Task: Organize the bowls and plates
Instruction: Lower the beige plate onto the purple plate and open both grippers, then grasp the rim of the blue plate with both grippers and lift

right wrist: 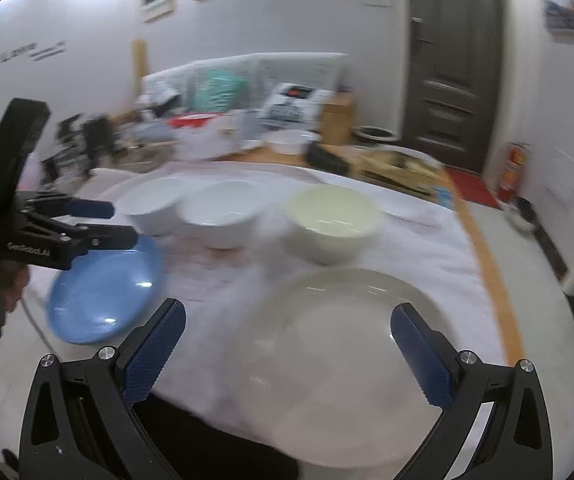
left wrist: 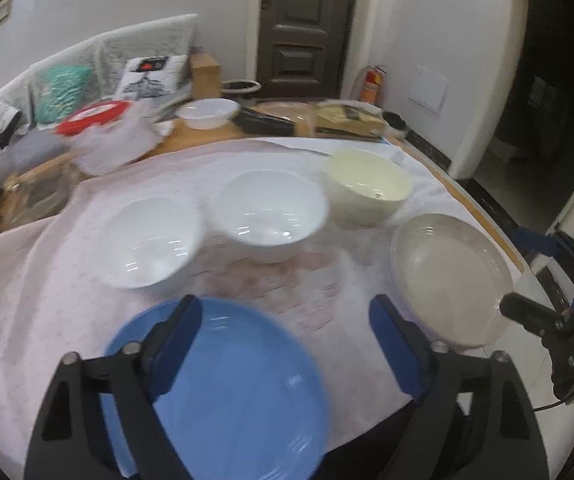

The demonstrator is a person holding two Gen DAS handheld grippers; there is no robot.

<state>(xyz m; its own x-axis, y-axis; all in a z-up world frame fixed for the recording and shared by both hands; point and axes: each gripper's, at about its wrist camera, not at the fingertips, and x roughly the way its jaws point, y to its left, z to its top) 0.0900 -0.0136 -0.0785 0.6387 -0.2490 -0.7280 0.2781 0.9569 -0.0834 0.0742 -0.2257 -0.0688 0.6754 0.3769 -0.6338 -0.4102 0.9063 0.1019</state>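
A blue plate (left wrist: 223, 392) lies at the table's near edge, under my open, empty left gripper (left wrist: 287, 320). Two white bowls (left wrist: 151, 240) (left wrist: 271, 216) and a cream bowl (left wrist: 367, 186) stand in a row behind it. A grey plate (left wrist: 447, 276) lies at the right. In the right wrist view my right gripper (right wrist: 287, 328) is open and empty over the grey plate (right wrist: 351, 352). There the blue plate (right wrist: 103, 296) lies at the left under the left gripper (right wrist: 119, 222), with the white bowls (right wrist: 155, 204) (right wrist: 223, 216) and cream bowl (right wrist: 333, 220) beyond.
A pale cloth (left wrist: 47, 300) covers the table. At the back lie a small white bowl (left wrist: 207, 114), a red-lidded container (left wrist: 95, 120), dark boxes (left wrist: 347, 122) and clutter. The table's right edge (right wrist: 487, 264) drops to the floor. A sofa and a door stand behind.
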